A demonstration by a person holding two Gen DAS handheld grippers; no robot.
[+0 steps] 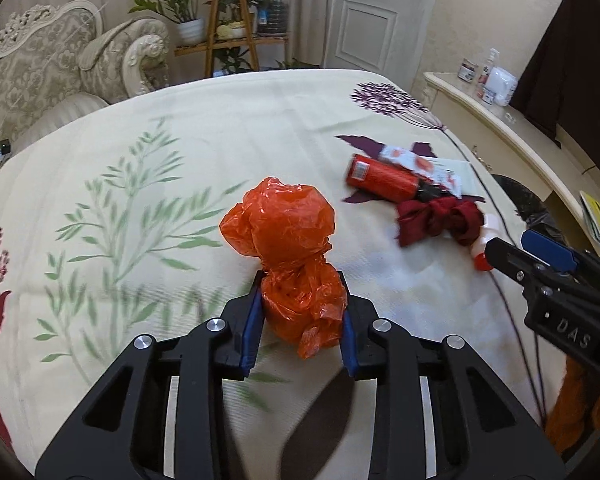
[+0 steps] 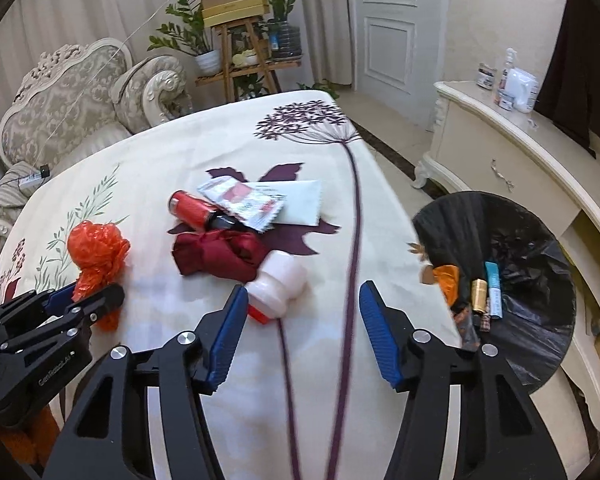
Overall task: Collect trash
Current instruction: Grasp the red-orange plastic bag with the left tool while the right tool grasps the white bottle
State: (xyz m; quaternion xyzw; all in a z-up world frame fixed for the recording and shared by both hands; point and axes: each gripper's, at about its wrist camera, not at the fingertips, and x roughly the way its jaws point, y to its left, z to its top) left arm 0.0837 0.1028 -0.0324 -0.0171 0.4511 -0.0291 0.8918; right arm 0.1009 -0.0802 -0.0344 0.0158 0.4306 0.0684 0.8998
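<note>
My left gripper [image 1: 302,312] is shut on a crumpled orange plastic bag [image 1: 288,248] just above the floral table cloth [image 1: 180,140]; the bag also shows in the right wrist view [image 2: 96,248]. My right gripper [image 2: 304,320] is open and empty, its left finger beside a white bottle with a red cap [image 2: 278,286]. Farther back lie a dark red cloth [image 2: 216,254], a red can [image 2: 194,208] and white wrappers [image 2: 252,198]. A black-lined trash bin [image 2: 500,280] holding several items stands off the table's right edge.
An ornate sofa [image 2: 60,100] stands at the back left, a wooden plant stand [image 2: 240,52] and a white door [image 2: 392,28] behind the table. A cream dresser [image 2: 500,148] with bottles stands at the right beyond the bin.
</note>
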